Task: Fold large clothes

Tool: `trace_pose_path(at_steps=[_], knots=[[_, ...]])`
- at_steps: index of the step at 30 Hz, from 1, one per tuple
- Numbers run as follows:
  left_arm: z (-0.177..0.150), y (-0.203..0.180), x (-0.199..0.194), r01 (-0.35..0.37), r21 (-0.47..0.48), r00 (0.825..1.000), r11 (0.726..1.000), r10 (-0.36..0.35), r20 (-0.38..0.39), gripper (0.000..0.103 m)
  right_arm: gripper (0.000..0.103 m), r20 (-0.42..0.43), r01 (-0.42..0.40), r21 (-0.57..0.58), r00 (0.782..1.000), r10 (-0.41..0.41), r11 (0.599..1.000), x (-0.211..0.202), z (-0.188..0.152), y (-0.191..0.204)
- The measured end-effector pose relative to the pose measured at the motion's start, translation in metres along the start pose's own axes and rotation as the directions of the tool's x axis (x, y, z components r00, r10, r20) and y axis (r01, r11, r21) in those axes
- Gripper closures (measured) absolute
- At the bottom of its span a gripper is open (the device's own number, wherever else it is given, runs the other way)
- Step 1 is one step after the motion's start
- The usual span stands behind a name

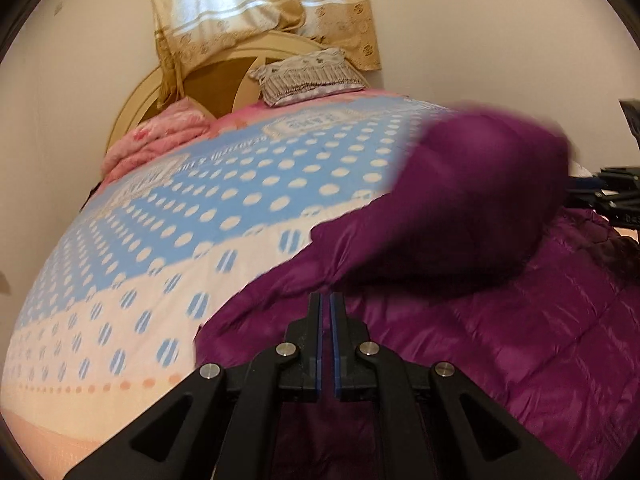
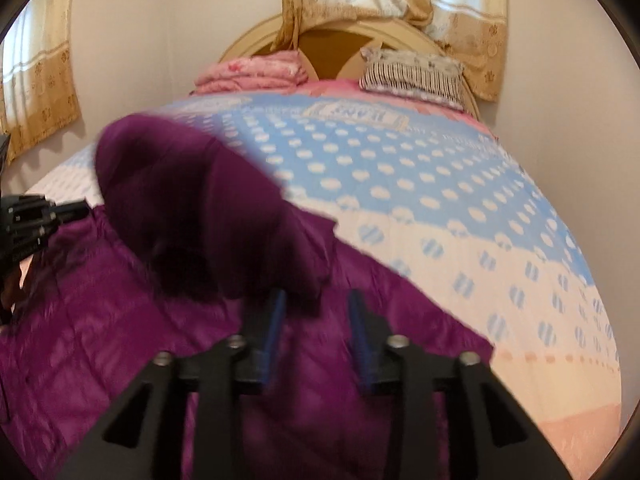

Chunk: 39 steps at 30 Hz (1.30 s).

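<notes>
I kept the left gripper (image 1: 325, 300) pinched shut on nothing and the right gripper (image 2: 316, 300) part-open, empty, above the purple quilted puffer jacket (image 1: 500, 340) spread on the polka-dot bedspread (image 1: 240, 184), its sleeve (image 1: 460, 200) thrown inward for folding.

We see the jacket (image 1: 500, 340) lying on the bed (image 1: 120, 320) at its foot edge, one part of it raised above the rest. At the head edge, before the headboard (image 2: 332, 46), a folded blanket (image 2: 256, 72) sits toward the left corner and a pillow (image 2: 412, 74) toward the right. Curtains (image 2: 460, 4) hang behind the headboard.
</notes>
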<state>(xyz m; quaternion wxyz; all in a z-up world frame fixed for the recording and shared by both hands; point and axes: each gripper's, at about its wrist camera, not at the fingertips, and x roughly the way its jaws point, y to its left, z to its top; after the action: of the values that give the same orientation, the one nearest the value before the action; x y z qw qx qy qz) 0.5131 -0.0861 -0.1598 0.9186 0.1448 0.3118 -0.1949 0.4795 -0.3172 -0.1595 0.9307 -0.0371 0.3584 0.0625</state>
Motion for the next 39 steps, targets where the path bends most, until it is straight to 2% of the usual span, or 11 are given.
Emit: trace_pose_path(at_steps=[5, 7, 9, 11, 12, 15, 18, 24, 27, 34, 39], knots=[[-0.007, 0.018, -0.008, -0.011, -0.089, 1.000, 0.996, 0.010, -0.017, 0.097, 0.064, -0.024, 0.009, 0.071, 1.000, -0.007, 0.997, -0.012, -0.008, -0.010], [-0.003, 0.026, -0.009, 0.041, -0.177, 0.999, 0.983, -0.046, -0.023, 0.086, 0.064, -0.022, 0.006, 0.114, 1.000, -0.003, 0.993, -0.019, -0.005, -0.009], [0.003, 0.029, -0.013, 0.092, -0.255, 0.995, 0.963, -0.097, -0.006, 0.047, 0.064, -0.015, -0.002, 0.144, 1.000, 0.004, 0.990, -0.025, 0.000, -0.001], [0.012, 0.027, -0.023, 0.132, -0.327, 0.991, 0.936, -0.119, 0.059, 0.018, 0.064, 0.006, -0.042, 0.172, 0.999, 0.041, 0.984, -0.031, 0.010, 0.008], [0.017, 0.024, -0.027, 0.143, -0.348, 0.989, 0.926, -0.121, 0.085, 0.011, 0.064, 0.023, -0.061, 0.183, 0.998, 0.058, 0.981, -0.034, 0.017, 0.015], [0.037, 0.005, -0.029, 0.203, -0.365, 0.978, 0.909, -0.169, 0.124, 0.011, 0.064, 0.032, -0.106, 0.214, 0.994, 0.101, 0.971, -0.030, 0.030, 0.029], [0.043, -0.023, -0.019, 0.187, -0.316, 0.982, 0.930, -0.178, 0.059, 0.010, 0.064, -0.023, -0.118, 0.227, 0.992, 0.126, 0.967, -0.011, 0.031, 0.044], [0.004, -0.062, -0.005, 0.109, -0.163, 0.990, 0.980, -0.122, -0.070, 0.010, 0.064, -0.141, -0.124, 0.200, 0.978, 0.154, 0.972, 0.007, -0.007, 0.070], [-0.017, -0.057, 0.009, 0.125, -0.207, 0.982, 0.970, -0.151, -0.115, 0.010, 0.064, -0.169, -0.120, 0.199, 0.973, 0.155, 0.973, 0.013, -0.027, 0.073], [-0.024, -0.054, 0.009, 0.157, -0.236, 0.975, 0.959, -0.188, -0.118, 0.010, 0.064, -0.171, -0.089, 0.159, 0.978, 0.116, 0.983, 0.016, -0.038, 0.084], [0.005, -0.038, -0.025, 0.092, -0.287, 0.995, 0.954, -0.102, -0.020, 0.010, 0.065, -0.104, -0.063, 0.159, 0.991, 0.080, 0.985, -0.009, -0.020, 0.079]])
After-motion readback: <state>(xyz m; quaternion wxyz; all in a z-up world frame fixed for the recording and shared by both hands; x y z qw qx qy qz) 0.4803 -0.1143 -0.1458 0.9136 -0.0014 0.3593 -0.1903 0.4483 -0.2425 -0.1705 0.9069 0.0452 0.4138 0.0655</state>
